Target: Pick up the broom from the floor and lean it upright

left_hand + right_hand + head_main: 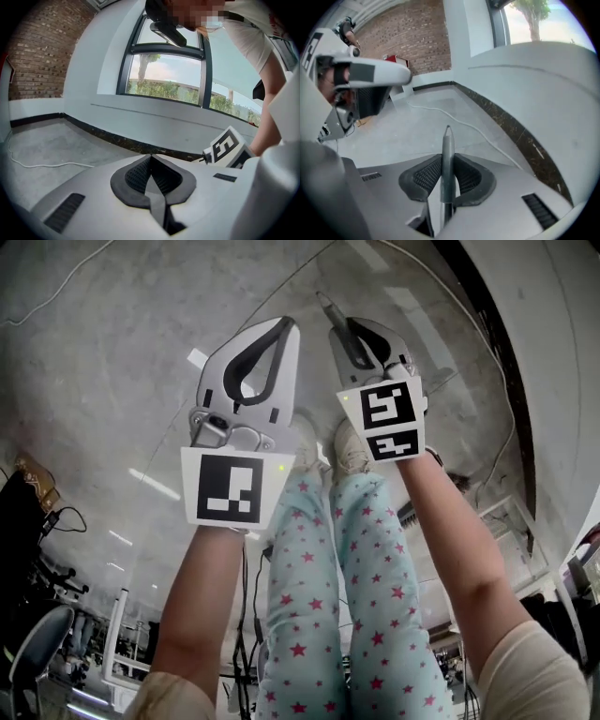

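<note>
**A:** Where is the broom lying from you right now?

**B:** I'm holding it. My right gripper [447,161] is clamping its pads onto the broom handle [447,143], a thin grey shaft with a tapered tip. The tip is poking out just past the fingertips, over the floor [112,352].

**A:** And its long axis?

**B:** It's running lengthwise between the pads, roughly along the way the jaws are pointing, away from me and downward. The rest of the shaft is passing back under the gripper, where I can't follow it. The brush end isn't showing in any view.

**A:** What is your other hand doing?

**B:** My left gripper [151,159] is hovering just beside the right one, on its left, with its jaws closed together on nothing. So the right hand is the one on the broom, and the left is near enough to help.

**A:** What does the next move turn on?

**B:** I'm judging that the shaft has to swing up to vertical and then go toward the wall [534,93], which is standing ahead and to my right. I'm gripping near the tip, so the unseen brush end may be dragging or swinging.

**A:** Any writing you're reading?

**B:** None. The marker cubes [223,486] are showing only black-and-white square patterns, and the red thing [396,61] by the brick is too small to read.
</note>
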{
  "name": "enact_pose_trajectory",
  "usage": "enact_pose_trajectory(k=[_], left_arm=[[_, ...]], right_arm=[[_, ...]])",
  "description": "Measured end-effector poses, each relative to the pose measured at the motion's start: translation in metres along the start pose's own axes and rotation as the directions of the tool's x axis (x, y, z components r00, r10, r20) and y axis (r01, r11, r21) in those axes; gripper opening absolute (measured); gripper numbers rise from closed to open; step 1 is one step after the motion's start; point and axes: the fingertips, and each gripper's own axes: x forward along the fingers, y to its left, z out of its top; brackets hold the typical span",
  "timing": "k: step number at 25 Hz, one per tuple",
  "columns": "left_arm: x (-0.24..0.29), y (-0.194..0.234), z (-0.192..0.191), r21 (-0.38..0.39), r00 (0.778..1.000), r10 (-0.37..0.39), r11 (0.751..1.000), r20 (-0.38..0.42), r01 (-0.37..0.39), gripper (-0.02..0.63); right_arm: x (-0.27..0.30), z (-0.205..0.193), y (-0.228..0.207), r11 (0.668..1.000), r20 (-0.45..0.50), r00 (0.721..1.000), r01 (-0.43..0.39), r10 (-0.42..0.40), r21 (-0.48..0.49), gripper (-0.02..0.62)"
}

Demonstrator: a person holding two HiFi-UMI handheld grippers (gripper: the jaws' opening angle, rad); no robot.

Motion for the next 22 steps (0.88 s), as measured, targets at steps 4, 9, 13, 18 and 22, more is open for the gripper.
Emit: enact_pose_trajectory(k=[4,9,13,18,22], left_arm=[[-0.016,-0.027,0.064,-0.003,0.999,-0.010,1.000,0.031,0.010,0.017],[-0.052,-0.064,0.158,0.029,0.997,-0.068,0.997,0.047,0.066,0.017],[-0.079,-0.090,0.225,0.083,0.990,-0.129,0.989,0.057,0.124,0.017],[-0.100,-0.126,0.296,0.131,0.978,-0.184,0.976,0.097,0.171,0.017],[-0.112,-0.162,0.336,0.156,0.955,-0.267,0.957,0.132,0.246,0.017]], right_arm=[[-0.080,0.074,0.003,1.000,0.148,0.989,0.024,-0.021,-0.016,0.101],[-0.187,0.160,-0.016,0.995,0.313,0.945,0.098,-0.090,-0.011,0.101],[-0.268,0.210,-0.044,0.975,0.414,0.883,0.194,-0.220,0.104,0.101],[-0.358,0.243,-0.066,0.934,0.442,0.825,0.281,-0.351,0.219,0.101],[-0.415,0.253,-0.066,0.904,0.461,0.778,0.346,-0.426,0.252,0.100]])
